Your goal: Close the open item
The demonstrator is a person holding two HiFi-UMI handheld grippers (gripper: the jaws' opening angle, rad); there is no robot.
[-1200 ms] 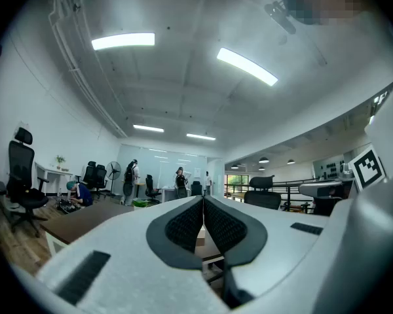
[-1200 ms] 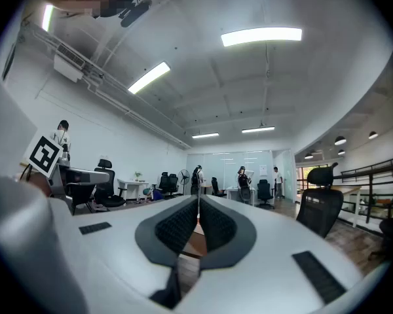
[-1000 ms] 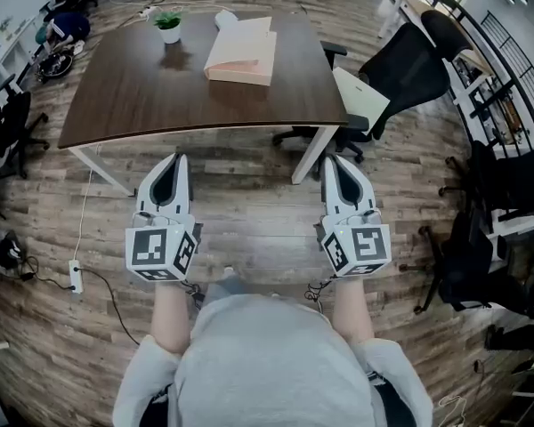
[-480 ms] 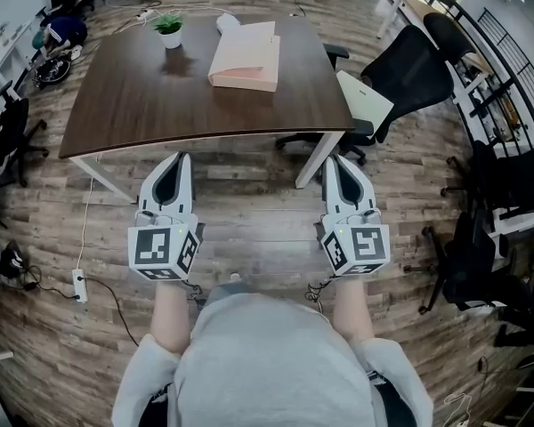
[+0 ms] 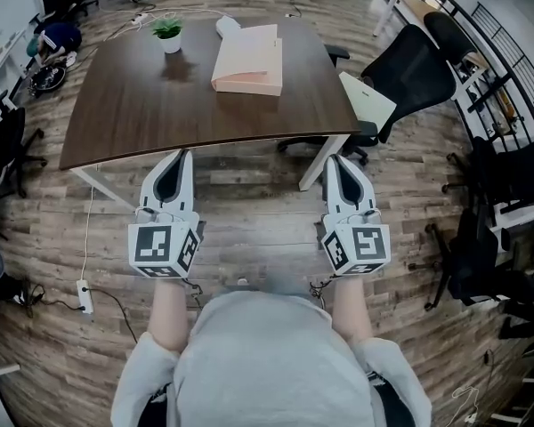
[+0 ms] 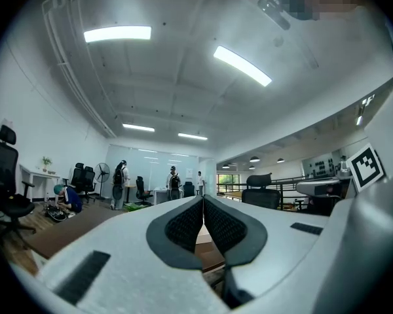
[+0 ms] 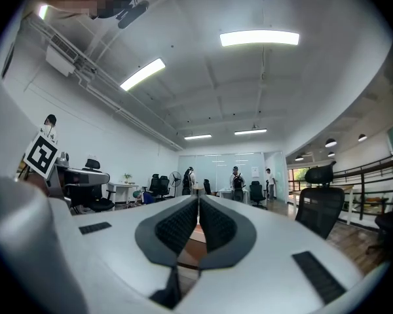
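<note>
1. Two grippers, one per hand: left gripper [image 5: 179, 156] and right gripper [image 5: 335, 159]. They are side by side and both point level toward the table [image 5: 133, 105].
2. Left gripper: jaws pressed together, nothing between them, seen plainly in the left gripper view.
3. Right gripper: jaws pressed together too, and empty, per the right gripper view.
4. One dark wooden table, with three things on it: one pale pink box [image 5: 247, 60], one small potted plant [image 5: 167, 32] and one white object [image 5: 227, 25] just behind the box.
5. The box lies on the far half of the table, right of the plant. Its upper panel looks paler than the rest. How far it is open I cannot tell.
6. The box is ahead of both grippers and well apart from them, roughly between the lines the two point along. Neither touches it.
7. Both grippers' tips sit near the table's near edge, over the wood floor [image 5: 249, 221].
8. One black office chair [image 5: 418, 60] at the table's right end.
9. One power strip [image 5: 84, 296] on the floor at left.
</note>
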